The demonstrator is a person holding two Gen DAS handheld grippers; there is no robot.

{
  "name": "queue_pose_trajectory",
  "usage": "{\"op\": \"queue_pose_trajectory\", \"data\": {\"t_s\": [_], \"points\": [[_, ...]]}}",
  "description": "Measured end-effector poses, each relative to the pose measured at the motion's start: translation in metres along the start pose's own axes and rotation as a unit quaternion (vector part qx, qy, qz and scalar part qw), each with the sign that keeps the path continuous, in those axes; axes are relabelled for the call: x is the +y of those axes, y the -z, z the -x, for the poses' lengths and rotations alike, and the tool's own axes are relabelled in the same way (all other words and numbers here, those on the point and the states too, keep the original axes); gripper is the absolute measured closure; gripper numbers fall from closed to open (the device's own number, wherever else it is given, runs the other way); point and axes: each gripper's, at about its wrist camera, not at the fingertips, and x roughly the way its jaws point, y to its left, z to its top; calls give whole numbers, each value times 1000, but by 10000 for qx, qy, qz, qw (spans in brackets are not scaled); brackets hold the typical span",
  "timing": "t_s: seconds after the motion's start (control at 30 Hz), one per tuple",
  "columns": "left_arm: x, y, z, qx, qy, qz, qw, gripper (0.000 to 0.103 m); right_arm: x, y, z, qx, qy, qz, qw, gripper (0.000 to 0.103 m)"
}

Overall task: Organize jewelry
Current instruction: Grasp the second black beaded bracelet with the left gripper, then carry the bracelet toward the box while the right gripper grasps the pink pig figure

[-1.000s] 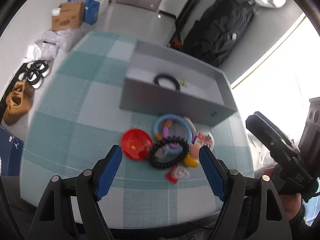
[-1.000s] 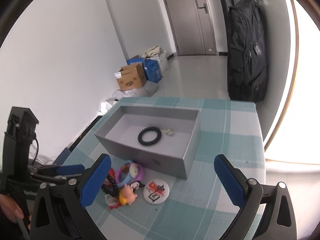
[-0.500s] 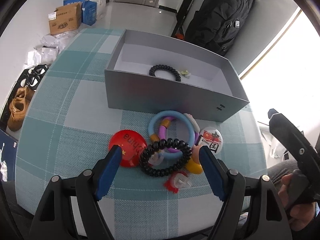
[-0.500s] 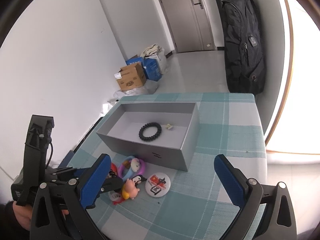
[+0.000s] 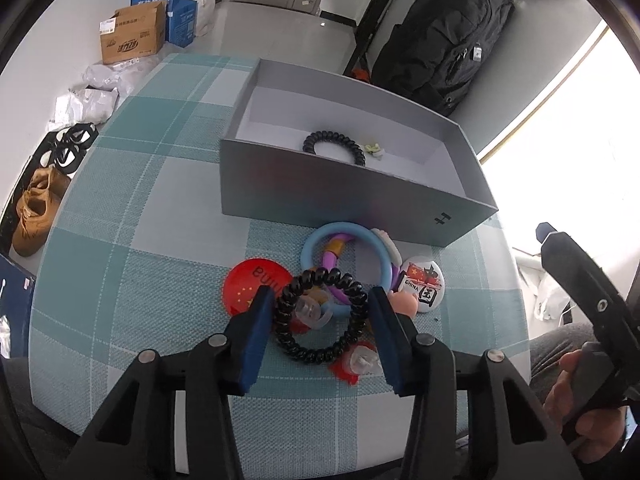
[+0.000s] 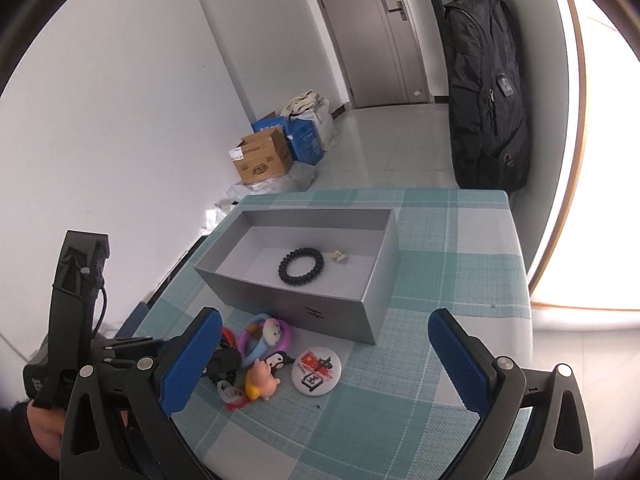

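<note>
A grey open box (image 5: 344,196) (image 6: 340,312) stands on the checked table and holds a black coil bracelet (image 5: 334,146) (image 6: 301,267) and a small pale clip (image 5: 374,150). In front of it lies a pile: a second black coil bracelet (image 5: 320,316), a blue ring (image 5: 346,258), a red disc (image 5: 256,280), a white China badge (image 5: 422,282) (image 6: 316,368) and a pig figure (image 6: 262,378). My left gripper (image 5: 320,320) has narrowed so its blue pads flank the second bracelet on both sides. My right gripper (image 6: 326,356) is wide open above the table's near right part, holding nothing.
The table's cloth (image 6: 460,248) is teal and white. Past the far edge stand cardboard boxes (image 6: 264,158) and a black backpack (image 6: 486,92) on the floor. Shoes (image 5: 36,204) lie on the floor left of the table.
My left gripper has lowered and moved forward to the pile, and its fingers have closed in around the black coil bracelet. My right gripper stays wide open, drawn back slightly.
</note>
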Motion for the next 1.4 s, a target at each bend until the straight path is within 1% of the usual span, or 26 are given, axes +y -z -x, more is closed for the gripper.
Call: {"op": "queue_pose_trajectory", "data": {"t_s": [0.17,0.37,0.63,0.77,0.83,0.87,0.9,0.97,1.0,1.1,1.17,1.23,1.33,1.4], "points": [[5,-3,6,-72,149,163,9997,61,-1,1,-2,67,51,0,10000,0],[14,-8,17,-198,476,423,9978,61,-1,7,-7,258,15,-33,9997,0],[21,-16,30,-414,815,716,9932,61,13,21,-8,455,-94,49,9989,0],[23,-17,40,-598,897,738,9914,61,23,30,-13,669,-289,125,9973,0],[25,-18,43,-665,961,748,9903,61,27,32,-15,724,-362,153,9966,4],[25,-19,44,-692,975,745,9900,61,28,33,-16,759,-428,155,9961,11],[26,-19,44,-712,987,749,9897,61,29,34,-18,789,-481,141,9956,20],[29,-20,43,-679,1043,770,9892,61,29,36,-23,899,-593,30,9942,31],[30,-20,41,-653,1072,789,9889,61,29,37,-25,949,-636,-41,9934,35],[34,-21,43,-636,1116,823,9883,61,29,39,-33,1070,-763,-228,9911,42],[35,-21,45,-658,1129,819,9880,61,29,39,-38,1116,-754,-263,9905,43],[37,-21,45,-665,1146,821,9878,61,31,38,-44,1195,-738,-267,9897,47],[38,-20,45,-652,1169,824,9876,61,34,40,-52,1324,-692,-248,9885,55],[40,-20,45,-636,1188,826,9874,61,37,40,-54,1338,-663,-210,9886,62]]}}
